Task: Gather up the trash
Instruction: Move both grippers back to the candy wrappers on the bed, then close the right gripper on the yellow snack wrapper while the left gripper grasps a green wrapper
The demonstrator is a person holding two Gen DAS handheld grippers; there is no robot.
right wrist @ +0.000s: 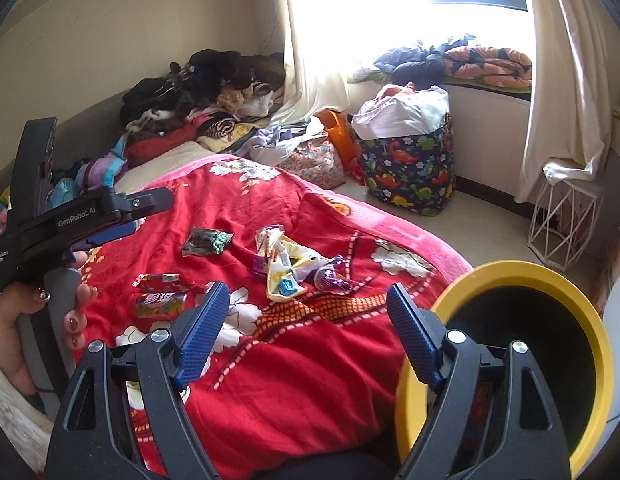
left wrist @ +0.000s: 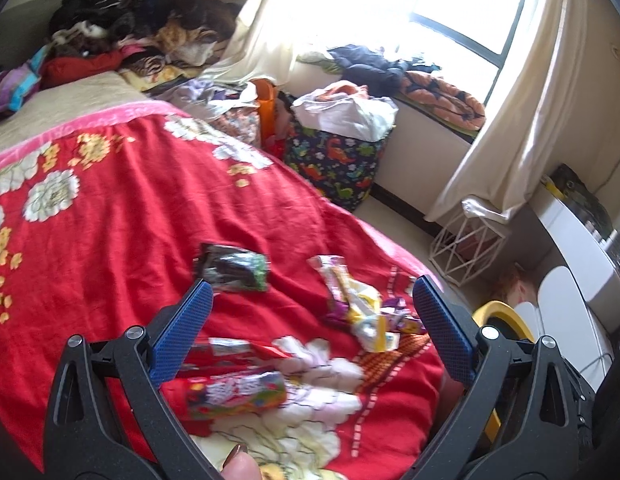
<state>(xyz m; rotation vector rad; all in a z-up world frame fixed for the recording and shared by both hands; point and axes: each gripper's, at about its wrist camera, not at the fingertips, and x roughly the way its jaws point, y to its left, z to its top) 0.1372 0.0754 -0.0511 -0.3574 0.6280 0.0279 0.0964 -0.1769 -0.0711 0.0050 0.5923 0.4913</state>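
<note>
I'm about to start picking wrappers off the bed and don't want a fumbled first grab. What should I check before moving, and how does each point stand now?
1. Left gripper open: ok, fingers spread wide, nothing between them.
2. Right gripper open: ok, also empty.
3. Trash visible and reachable on the red blanket: ok; dark wrapper, crumpled wrapper pile and colourful packet all lie loose on top.
4. Yellow bin ready: ok, opening faces the right gripper, beside the bed edge.
5. Bin interior has room: cannot tell, it is dark.
6. Nearest target lined up: not ok, no wrapper sits squarely between either pair of fingers yet.
</note>
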